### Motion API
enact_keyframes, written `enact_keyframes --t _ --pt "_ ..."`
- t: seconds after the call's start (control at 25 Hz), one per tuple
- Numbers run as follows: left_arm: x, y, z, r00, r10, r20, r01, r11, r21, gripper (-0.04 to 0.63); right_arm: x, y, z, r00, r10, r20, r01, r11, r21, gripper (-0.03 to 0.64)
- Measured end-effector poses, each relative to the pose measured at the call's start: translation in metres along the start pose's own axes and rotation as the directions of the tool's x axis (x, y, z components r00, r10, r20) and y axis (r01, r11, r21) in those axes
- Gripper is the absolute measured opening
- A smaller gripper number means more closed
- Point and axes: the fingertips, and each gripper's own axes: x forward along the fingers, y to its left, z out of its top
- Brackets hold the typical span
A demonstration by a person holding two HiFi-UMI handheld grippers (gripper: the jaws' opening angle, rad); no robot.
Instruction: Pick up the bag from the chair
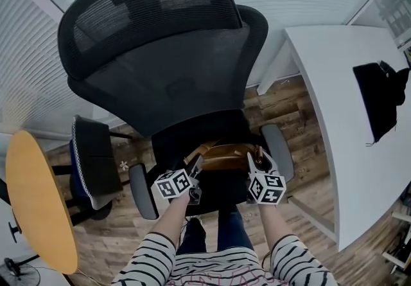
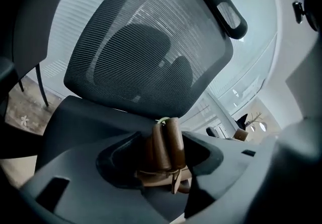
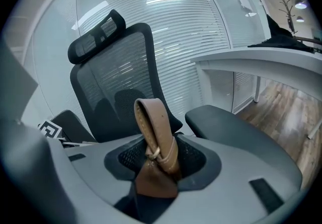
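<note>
Grasping step: both grippers sit at the bag's handles, and I judge neither has a firm hold yet
Bag: the brown leather bag point(image 1: 226, 150) lies on the seat of the black mesh office chair point(image 1: 160, 66), between its padded grey armrests point(image 1: 280, 150)
Left gripper: the left gripper point(image 1: 195, 165) has its jaws fairly wide; the doubled, rolled brown left handle point(image 2: 168, 143) stands upright between them with dark gaps on either side
Right gripper: the right gripper point(image 1: 253, 160) is also parted; the flat brown looped right handle point(image 3: 150, 121), with a small metal ring point(image 3: 156, 153) low on it, stands in the gap, and the pads do not seem to press on it
Closing: bring each pair of jaws fully onto the leather, above the ring, so the pads clamp strap and not metal
Lifting: raise both hands together and level, straight up between the armrests, so the bag does not tip or snag
Risk: smooth leather may slide through a light pinch, so it seems wise to check the hold before taking the weight
</note>
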Motion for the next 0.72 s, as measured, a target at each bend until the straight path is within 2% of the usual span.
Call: enact_keyframes --t 0.24,0.48,0.72 --pt "-0.003 -0.007 0.001 1.000 -0.005 -0.019 0.006 0.999 0.044 0.228 -0.008 -0.004 -0.002 1.000 -0.027 0.000 0.027 0.997 0.069 0.162" --pt "-0.016 -0.025 0.019 0.999 -0.042 -0.020 0.045 0.989 0.140 0.212 -0.028 -0.002 -0.007 0.999 -0.049 0.007 0.048 0.989 0.141 0.150" --pt "-0.048 -0.047 0.032 0.997 -0.052 -0.058 0.064 0.973 0.220 0.209 -0.063 0.014 -0.003 0.997 -0.068 0.028 0.061 0.978 0.198 0.150"
